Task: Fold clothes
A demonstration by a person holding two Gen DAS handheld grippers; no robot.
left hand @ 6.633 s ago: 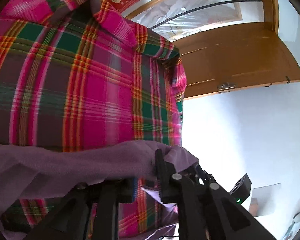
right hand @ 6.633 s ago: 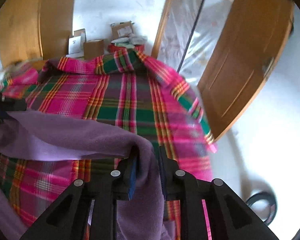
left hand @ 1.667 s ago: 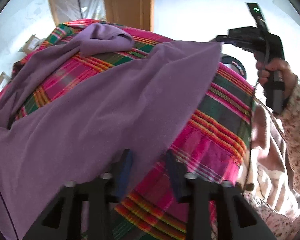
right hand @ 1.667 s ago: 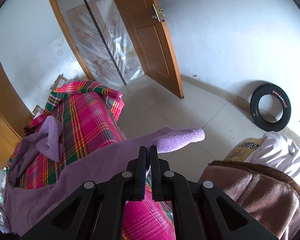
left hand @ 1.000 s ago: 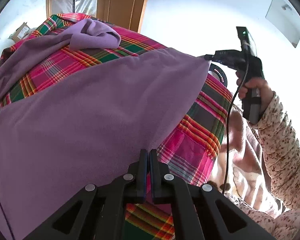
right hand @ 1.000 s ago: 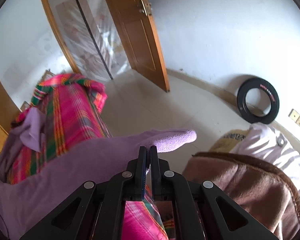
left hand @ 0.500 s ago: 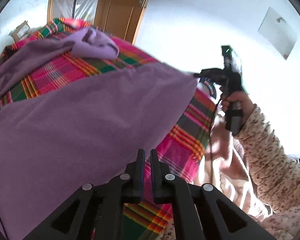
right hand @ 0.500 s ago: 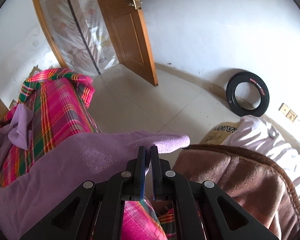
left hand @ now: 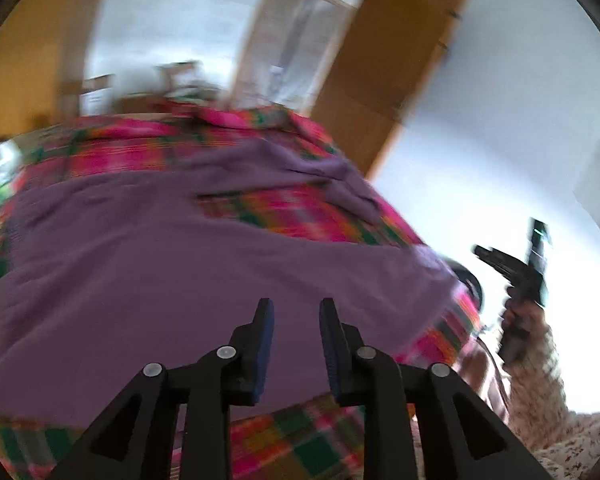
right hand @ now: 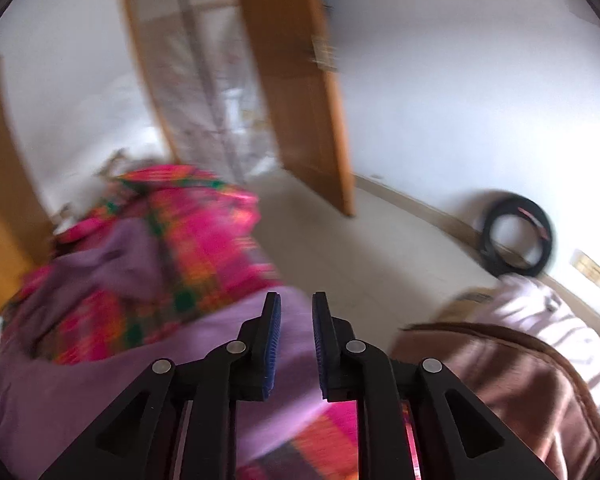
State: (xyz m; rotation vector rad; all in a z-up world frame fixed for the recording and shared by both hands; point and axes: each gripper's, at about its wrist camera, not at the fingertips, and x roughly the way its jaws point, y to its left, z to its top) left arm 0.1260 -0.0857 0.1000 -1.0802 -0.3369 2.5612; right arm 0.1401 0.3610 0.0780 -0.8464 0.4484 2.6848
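- The purple garment (left hand: 188, 264) lay spread across the middle of the left wrist frame, draped over the plaid-covered bed (left hand: 300, 216), with a bunched part (a sleeve or a hood, too blurred to tell) toward the upper centre.
- The left gripper (left hand: 294, 312), at the lower centre of that frame, had its fingers parted with nothing between them, poised over the garment's near portion.
- The right gripper (right hand: 296, 308), at the lower centre of its own frame, was likewise released and empty, above the garment's corner (right hand: 236, 340); a brown blanket (right hand: 500, 380) filled the lower right.
- The cloth looked like soft fleece: light, limp, slightly grippy, likely to sag and crease rather than hold a line.
- Corners and hems along the near edge seemed the best places to pinch, one per gripper, taking only a single layer so the bed cover would not lift with it.
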